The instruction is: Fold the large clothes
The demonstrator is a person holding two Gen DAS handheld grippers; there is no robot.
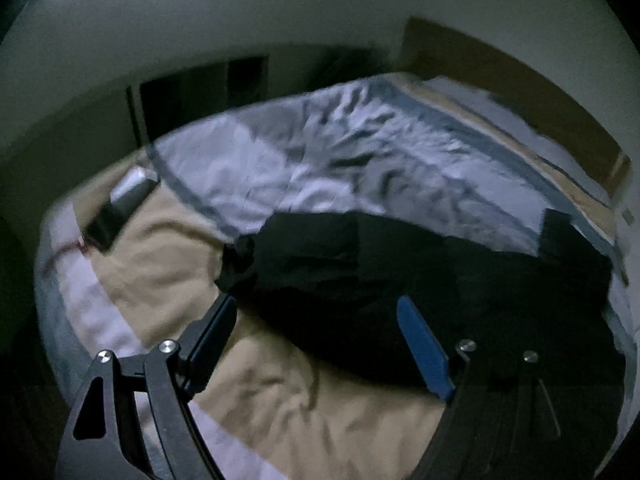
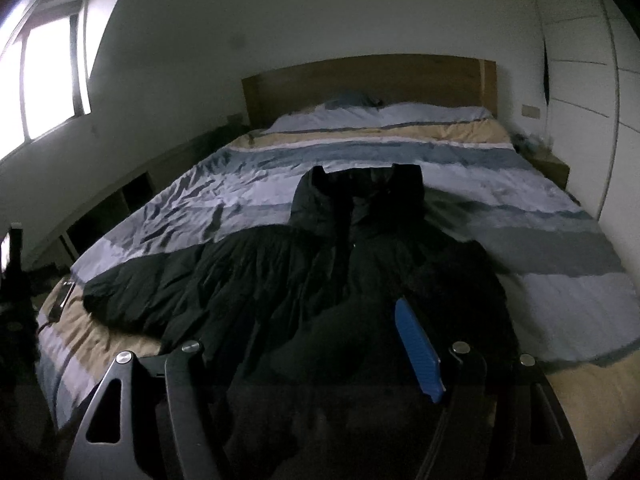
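Observation:
A large black padded jacket (image 2: 304,272) lies spread on the striped bed cover, collar toward the headboard, one sleeve stretched out to the left. In the left wrist view the jacket (image 1: 400,276) lies ahead and to the right. My left gripper (image 1: 316,312) is open, hovering above the beige stripe at the jacket's sleeve end, holding nothing. My right gripper (image 2: 320,320) is open over the jacket's near hem; its left finger is lost against the dark cloth, the blue pad (image 2: 416,348) of the right finger shows.
The bed (image 2: 560,292) has a blue, grey, white and beige striped cover. A dark flat object like a phone (image 1: 120,208) lies near the bed's left edge. A wooden headboard (image 2: 360,80), pillows, a window (image 2: 44,80) at left and wardrobe (image 2: 580,80) at right surround it.

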